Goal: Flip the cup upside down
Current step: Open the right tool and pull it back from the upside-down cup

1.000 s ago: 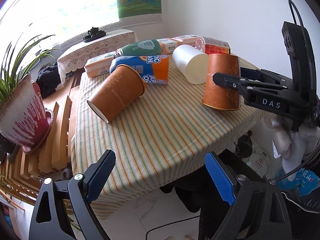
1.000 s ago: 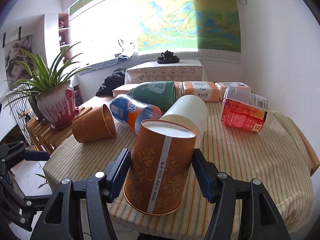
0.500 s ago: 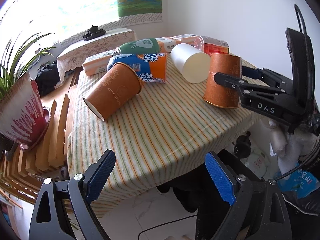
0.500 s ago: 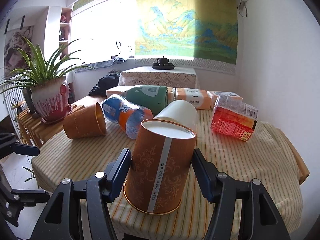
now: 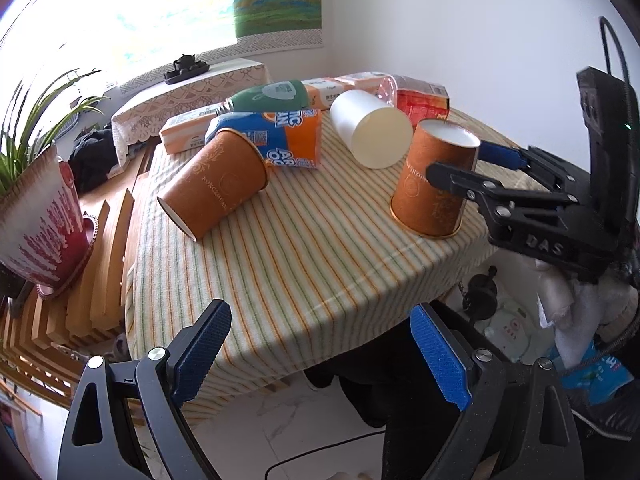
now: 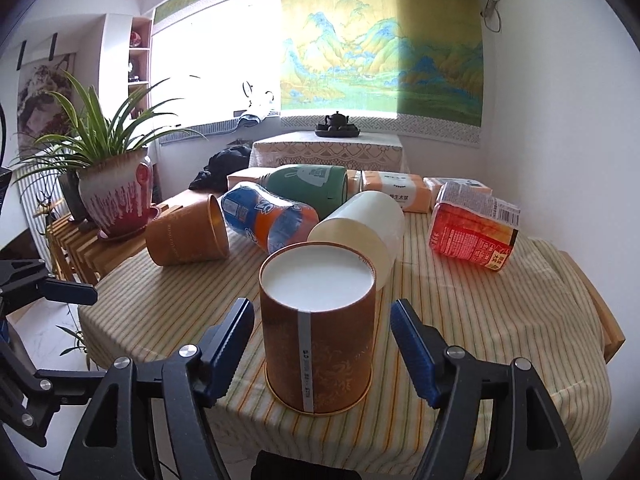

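An orange paper cup [image 6: 318,328] stands upside down, white base up, near the front edge of the striped table [image 6: 480,320]; it also shows in the left wrist view [image 5: 434,184]. My right gripper [image 6: 322,356] is open, its blue pads on either side of the cup with small gaps. In the left wrist view the right gripper [image 5: 460,164] reaches in from the right around the cup. My left gripper [image 5: 320,348] is open and empty, off the table's front edge. A second orange cup [image 5: 212,188] lies on its side at the left.
A white cup [image 6: 360,232] lies on its side behind the upside-down cup. A blue-orange bottle [image 6: 268,216], a green bottle [image 6: 312,182], tissue packs [image 6: 392,196] and a red packet [image 6: 472,228] crowd the back. A potted plant [image 6: 112,196] stands on a wooden rack at the left.
The orange cup went from tilted in the right gripper to standing flat, upside down, on the table. The right gripper's jaws have opened off it. The left gripper backed away a little.
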### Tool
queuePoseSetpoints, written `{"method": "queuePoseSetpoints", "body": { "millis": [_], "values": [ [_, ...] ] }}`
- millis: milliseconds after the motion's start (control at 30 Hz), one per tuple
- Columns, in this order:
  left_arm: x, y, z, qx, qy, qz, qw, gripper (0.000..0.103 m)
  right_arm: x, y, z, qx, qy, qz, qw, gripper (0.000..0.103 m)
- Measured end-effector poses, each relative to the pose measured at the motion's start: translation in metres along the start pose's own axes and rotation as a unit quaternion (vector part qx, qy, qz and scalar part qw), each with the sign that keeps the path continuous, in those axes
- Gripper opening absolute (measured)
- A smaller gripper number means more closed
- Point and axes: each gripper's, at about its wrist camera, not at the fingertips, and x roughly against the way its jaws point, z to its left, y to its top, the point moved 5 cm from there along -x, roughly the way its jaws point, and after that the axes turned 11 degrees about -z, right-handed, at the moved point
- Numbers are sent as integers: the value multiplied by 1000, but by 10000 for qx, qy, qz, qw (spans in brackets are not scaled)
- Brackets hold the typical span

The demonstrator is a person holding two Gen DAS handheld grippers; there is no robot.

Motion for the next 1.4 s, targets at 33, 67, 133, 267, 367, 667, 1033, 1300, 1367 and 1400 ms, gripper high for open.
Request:
{"method": "queuePoseSetpoints", "body": {
  "millis": [33, 67, 133, 267, 367, 667, 1033, 1300, 1367, 1400],
  "values": [
    [2, 2, -3, -11, 25, -56, 10000, 93, 4, 0, 0, -19, 24, -10, 10000, 72],
    [4, 3, -5, -25, 79, -117, 9999, 93, 8, 0, 0, -33, 32, -22, 10000, 73],
    [10, 8, -12, -24, 204, -328, 9993, 93, 17, 1, -1, -70, -7, -55, 10000, 74],
    [22, 17, -25, 66, 417, -736, 9964, 93, 38, 2, -8, -256, -91, -125, 9996, 77],
    [31, 23, -31, 252, 632, -1060, 9920, 94, 54, 4, -16, -407, -249, -177, 9987, 79],
    [53, 30, -33, 759, 1287, -1706, 9740, 101, 89, 6, -39, -586, -789, -318, 9947, 83],
    [65, 25, -40, 771, 1690, -1951, 9630, 102, 114, 7, -57, -753, -1145, -589, 9888, 90],
    [75, 26, -37, 944, 1944, -2178, 9518, 102, 119, 8, -58, -782, -1201, -681, 9873, 92],
    [76, 26, -35, 1000, 1950, -2180, 9510, 102, 120, 8, -57, -769, -1201, -690, 9874, 92],
    [76, 26, -34, 1008, 1952, -2178, 9509, 102, 120, 9, -57, -759, -1207, -693, 9874, 92]
  ]
}}
